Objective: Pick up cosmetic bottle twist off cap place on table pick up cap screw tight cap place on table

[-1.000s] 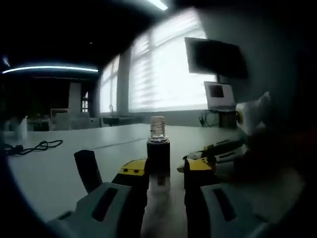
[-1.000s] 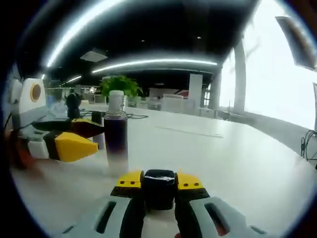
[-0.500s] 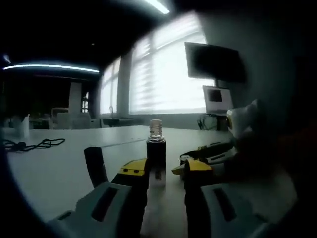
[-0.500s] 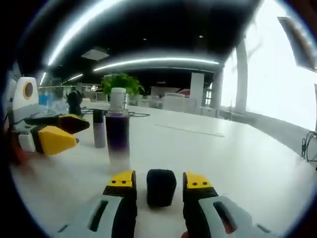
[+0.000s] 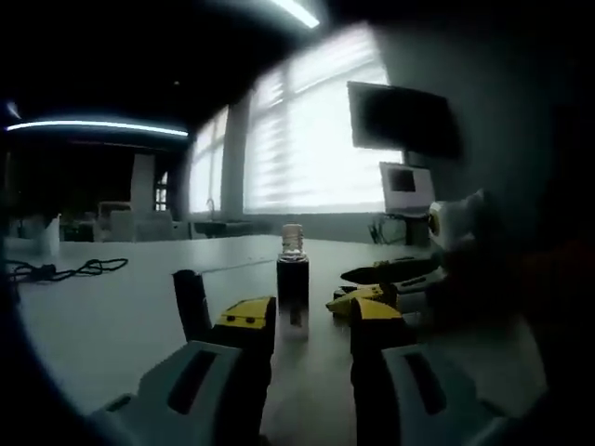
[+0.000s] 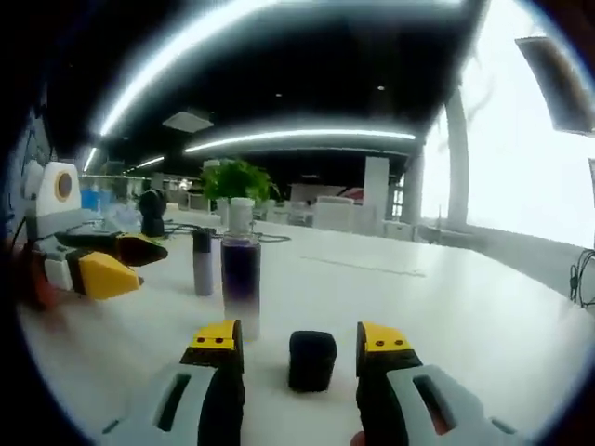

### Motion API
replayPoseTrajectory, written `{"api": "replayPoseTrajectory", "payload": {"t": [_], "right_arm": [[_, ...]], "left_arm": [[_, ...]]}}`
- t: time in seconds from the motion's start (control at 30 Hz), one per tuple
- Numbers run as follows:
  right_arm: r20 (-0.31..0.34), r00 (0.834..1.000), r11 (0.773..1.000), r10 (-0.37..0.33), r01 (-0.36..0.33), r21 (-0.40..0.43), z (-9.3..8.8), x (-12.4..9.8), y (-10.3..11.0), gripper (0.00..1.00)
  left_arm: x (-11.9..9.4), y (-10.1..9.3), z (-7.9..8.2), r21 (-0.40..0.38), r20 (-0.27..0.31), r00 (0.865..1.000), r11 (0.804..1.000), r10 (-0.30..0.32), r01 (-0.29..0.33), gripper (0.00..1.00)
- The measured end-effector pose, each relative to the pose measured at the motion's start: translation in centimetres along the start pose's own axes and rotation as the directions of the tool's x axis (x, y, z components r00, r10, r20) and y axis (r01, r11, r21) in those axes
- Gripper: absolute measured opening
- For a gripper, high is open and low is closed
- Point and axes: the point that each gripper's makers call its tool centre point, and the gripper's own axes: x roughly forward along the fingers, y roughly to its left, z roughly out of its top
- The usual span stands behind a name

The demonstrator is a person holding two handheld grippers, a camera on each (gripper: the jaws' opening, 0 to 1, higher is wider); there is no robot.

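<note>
Cap [image 6: 311, 359] on table [image 6: 483, 325] between wide right claw [image 6: 302, 342] jaws, bottle [image 5: 293, 283] beyond wide left claw [image 5: 310, 314]

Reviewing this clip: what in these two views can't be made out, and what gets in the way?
- Left gripper view: the bottle's foot, hidden behind the left gripper's jaw tips; its liquid colour is lost in backlight from the windows.
- Left gripper view: the dark upright object beside the left jaw, too dim to identify.
- Right gripper view: the cap's threads, which cannot be seen from this side.
- Right gripper view: the smaller bottle's label, too small and blurred.
</note>
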Motion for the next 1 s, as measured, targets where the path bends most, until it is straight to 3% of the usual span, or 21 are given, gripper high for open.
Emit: {"api": "replayPoseTrajectory", "payload": {"t": [0.23,0.33,0.63,0.83,1.0], "right_arm": [[0.08,0.994,0.996,0.076,-0.079,0.034,1.4,-2.5,1.5,0.42],[0.119,0.99,0.997,0.076,-0.08,0.023,2.2,-3.6,1.6,0.41],[0.11,0.988,0.994,0.11,-0.111,0.008,1.7,-6.0,1.5,0.41],[0.143,0.977,0.986,0.156,-0.163,0.037,2.3,-7.0,2.2,0.42],[0.146,0.977,0.986,0.155,-0.161,0.03,2.1,-7.5,2.2,0.42]], "left_arm": [[-2.2,0.5,-0.2,0.003,-0.012,0.999,0.999,0.033,-0.033,0.22],[-3.3,1.0,0.0,-0.009,-0.004,0.999,0.999,0.053,-0.053,0.22],[-5.5,1.7,0.4,-0.031,0.008,0.996,0.996,0.088,-0.088,0.22],[-5.7,1.5,0.6,-0.046,0.013,0.997,0.996,0.078,-0.077,0.22],[-6.0,1.6,0.7,-0.057,0.012,0.996,0.994,0.09,-0.089,0.22]]}}
